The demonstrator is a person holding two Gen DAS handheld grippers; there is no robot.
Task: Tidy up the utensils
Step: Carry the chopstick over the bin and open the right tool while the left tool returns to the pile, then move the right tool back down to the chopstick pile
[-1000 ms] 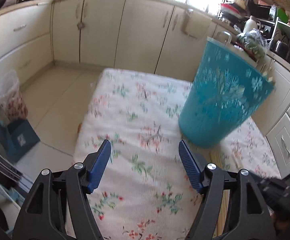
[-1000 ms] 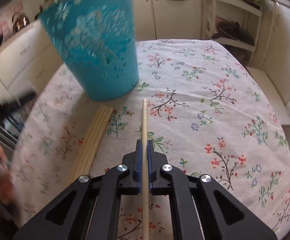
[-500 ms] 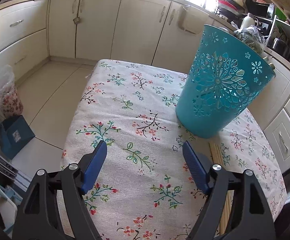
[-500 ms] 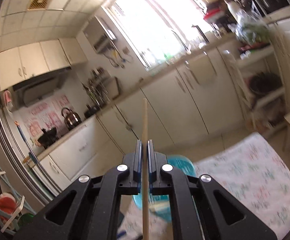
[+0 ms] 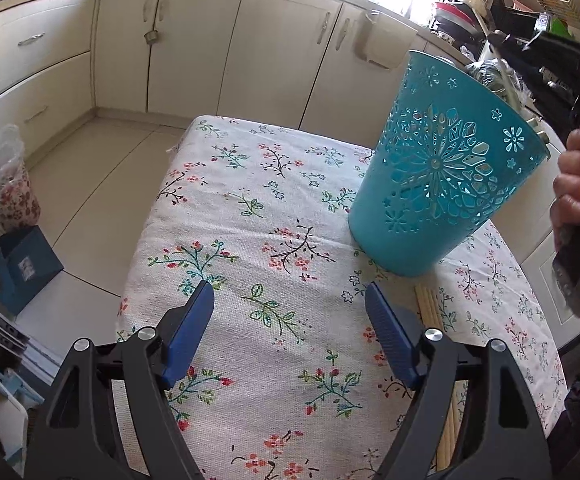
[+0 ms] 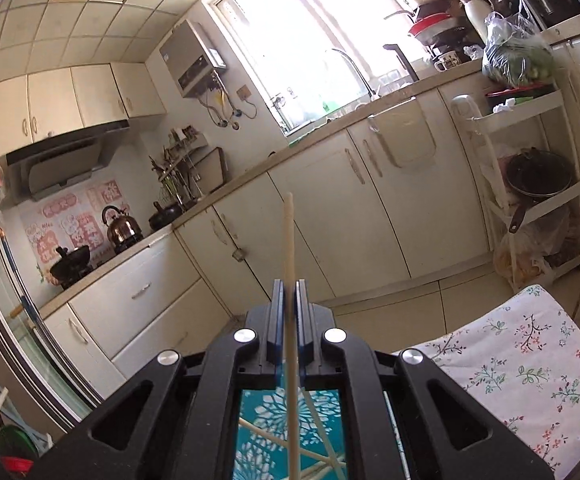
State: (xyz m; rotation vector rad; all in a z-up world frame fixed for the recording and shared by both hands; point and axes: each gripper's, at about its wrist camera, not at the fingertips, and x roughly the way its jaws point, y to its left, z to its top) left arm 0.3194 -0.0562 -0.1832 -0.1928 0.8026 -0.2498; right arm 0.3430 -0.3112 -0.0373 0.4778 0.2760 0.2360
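A teal cut-out holder [image 5: 446,176] stands on the floral tablecloth [image 5: 257,216]. Several wooden chopsticks [image 5: 430,312] lie on the cloth just in front of it. My left gripper [image 5: 290,332] is open and empty, low over the cloth to the left of the holder. My right gripper [image 6: 287,316] is shut on one wooden chopstick [image 6: 288,248], held upright over the holder [image 6: 273,416]; a few chopsticks [image 6: 322,420] show inside it. In the left wrist view the right gripper's body [image 5: 550,76] shows above the holder's rim.
Cream kitchen cabinets [image 5: 193,48] line the far wall and a tiled floor [image 5: 89,176] lies left of the table. A white shelf rack [image 6: 530,168] with a pan stands at the right. A blue box [image 5: 25,268] sits on the floor.
My right gripper has lifted the chopstick off the cloth, tipped it upright and brought it over the holder. My left gripper has stayed open, shifting slightly.
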